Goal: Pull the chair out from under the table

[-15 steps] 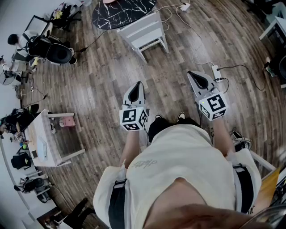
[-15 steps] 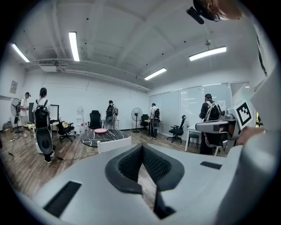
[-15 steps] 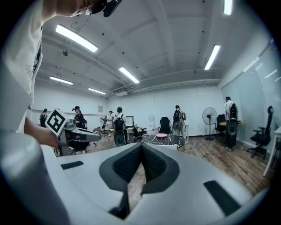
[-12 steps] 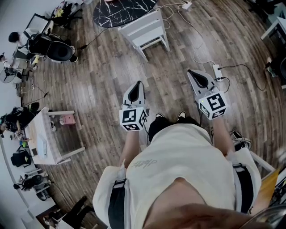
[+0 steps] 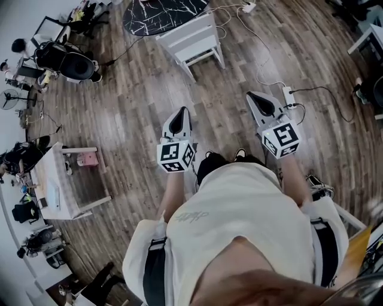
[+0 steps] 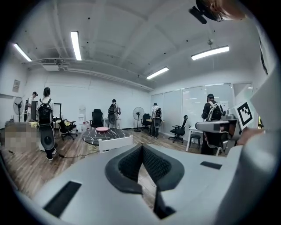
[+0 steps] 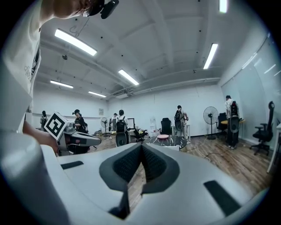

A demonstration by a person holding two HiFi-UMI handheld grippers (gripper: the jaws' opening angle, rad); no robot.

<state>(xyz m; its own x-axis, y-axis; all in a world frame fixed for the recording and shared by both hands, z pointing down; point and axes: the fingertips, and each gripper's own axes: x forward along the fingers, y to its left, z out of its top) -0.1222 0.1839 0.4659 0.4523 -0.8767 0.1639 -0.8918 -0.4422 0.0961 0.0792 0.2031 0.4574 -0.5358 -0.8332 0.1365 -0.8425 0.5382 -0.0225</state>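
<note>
While both sets of jaws are shut on nothing, the white chair (image 5: 194, 42) sits well ahead at the dark table (image 5: 161, 12), nearer my left gripper (image 5: 179, 122) than my right gripper (image 5: 264, 103).

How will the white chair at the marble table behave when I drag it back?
The white chair looks like a rigid frame, so it is probably stiff and fairly light. No wheels show where its legs meet the plank floor, so it should scrape rather than roll, and might tip if pulled high.
</note>
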